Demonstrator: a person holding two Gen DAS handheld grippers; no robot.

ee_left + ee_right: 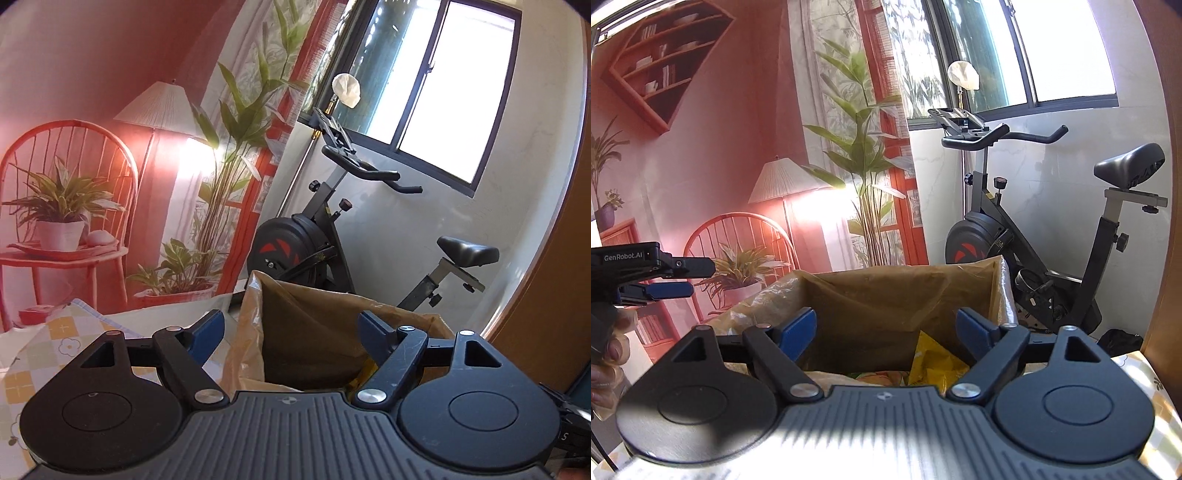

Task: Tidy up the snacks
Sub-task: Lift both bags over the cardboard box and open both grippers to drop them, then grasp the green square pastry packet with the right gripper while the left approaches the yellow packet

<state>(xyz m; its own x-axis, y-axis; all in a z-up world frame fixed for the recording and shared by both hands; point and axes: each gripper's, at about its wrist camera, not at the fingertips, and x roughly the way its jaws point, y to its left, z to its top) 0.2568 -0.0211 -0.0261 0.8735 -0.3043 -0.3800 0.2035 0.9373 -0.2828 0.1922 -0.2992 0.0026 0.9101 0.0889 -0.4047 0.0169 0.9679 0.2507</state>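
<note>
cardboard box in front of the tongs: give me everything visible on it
The cardboard box is brown, open-topped and upright, lined or wrapped with clear, wrinkled plastic film draped over its rim. A yellow snack packet lies inside, near its right wall, beside other wrappers too hidden to identify. It stands on a checked tablecloth, in front of an exercise bike. Both tongs hover open at its near edge, neither touching it.

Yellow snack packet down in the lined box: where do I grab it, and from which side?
Probably pinch the yellow snack packet at its raised upper edge, coming from above through the lined box's open top; its walls block the sides. The right hand-held gripper is open, empty.
</note>
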